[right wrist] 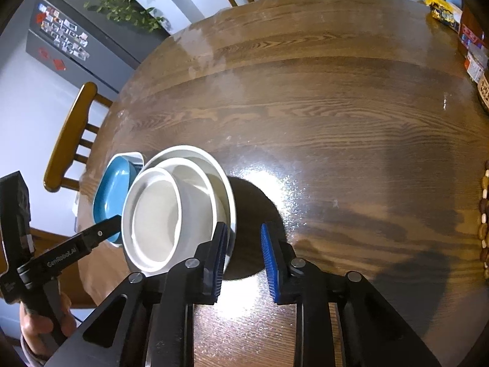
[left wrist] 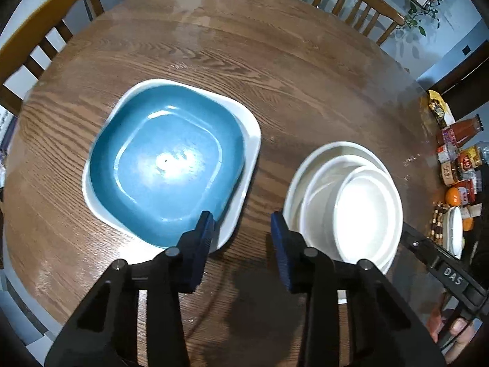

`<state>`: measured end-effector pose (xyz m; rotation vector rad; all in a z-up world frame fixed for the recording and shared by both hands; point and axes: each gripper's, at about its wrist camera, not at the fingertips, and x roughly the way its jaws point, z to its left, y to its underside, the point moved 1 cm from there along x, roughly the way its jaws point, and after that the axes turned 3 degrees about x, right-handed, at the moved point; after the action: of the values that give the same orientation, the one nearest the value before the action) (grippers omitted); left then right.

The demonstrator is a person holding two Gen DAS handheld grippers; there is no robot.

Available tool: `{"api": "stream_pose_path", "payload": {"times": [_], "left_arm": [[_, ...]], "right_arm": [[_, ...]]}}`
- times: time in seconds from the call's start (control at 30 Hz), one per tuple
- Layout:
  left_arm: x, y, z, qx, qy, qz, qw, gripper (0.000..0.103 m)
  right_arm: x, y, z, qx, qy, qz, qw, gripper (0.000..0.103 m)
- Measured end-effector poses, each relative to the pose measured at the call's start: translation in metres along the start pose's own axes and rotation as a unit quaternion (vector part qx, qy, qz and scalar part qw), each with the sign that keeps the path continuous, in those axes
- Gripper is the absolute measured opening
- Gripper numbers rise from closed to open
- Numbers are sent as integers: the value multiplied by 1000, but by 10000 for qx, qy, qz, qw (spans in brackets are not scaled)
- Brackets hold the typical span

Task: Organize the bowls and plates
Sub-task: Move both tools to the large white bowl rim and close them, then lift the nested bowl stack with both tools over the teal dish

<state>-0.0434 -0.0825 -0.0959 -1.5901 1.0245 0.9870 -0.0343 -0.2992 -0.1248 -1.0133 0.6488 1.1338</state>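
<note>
A blue square dish (left wrist: 168, 162) sits inside a white square plate (left wrist: 252, 134) on the round wooden table (left wrist: 275, 70). To its right, three white round bowls (left wrist: 363, 211) are nested together. My left gripper (left wrist: 242, 218) hangs open between the two stacks, its left pad over the square plate's near corner. In the right wrist view, my right gripper (right wrist: 244, 227) stands open at the right edge of the white bowls (right wrist: 159, 211), with the outer rim in the gap and no pad pressing on it. The blue dish (right wrist: 113, 189) shows behind them.
Jars, packets and oranges (left wrist: 458, 165) and a small white dish (left wrist: 455, 229) crowd the table's right edge. Wooden chairs (left wrist: 45, 30) ring the table. A grey fridge (right wrist: 70, 39) and a trailing plant stand beyond. Bare wood (right wrist: 336, 122) stretches behind the stacks.
</note>
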Motion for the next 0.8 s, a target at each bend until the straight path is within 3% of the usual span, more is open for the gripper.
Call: {"api": "stream_pose_path", "payload": {"times": [0.33, 0.63, 0.8], "left_arm": [[-14, 1, -3, -111, 268, -66, 9996, 28], [-4, 0, -14, 38, 92, 25, 9999, 31], [7, 2, -18, 110, 79, 170, 9998, 28]], "right_arm": [[0, 0, -3, 86, -108, -4, 9999, 25], [-1, 1, -2, 95, -137, 4, 9999, 25], [2, 0, -2, 99, -131, 35, 9999, 25]]}}
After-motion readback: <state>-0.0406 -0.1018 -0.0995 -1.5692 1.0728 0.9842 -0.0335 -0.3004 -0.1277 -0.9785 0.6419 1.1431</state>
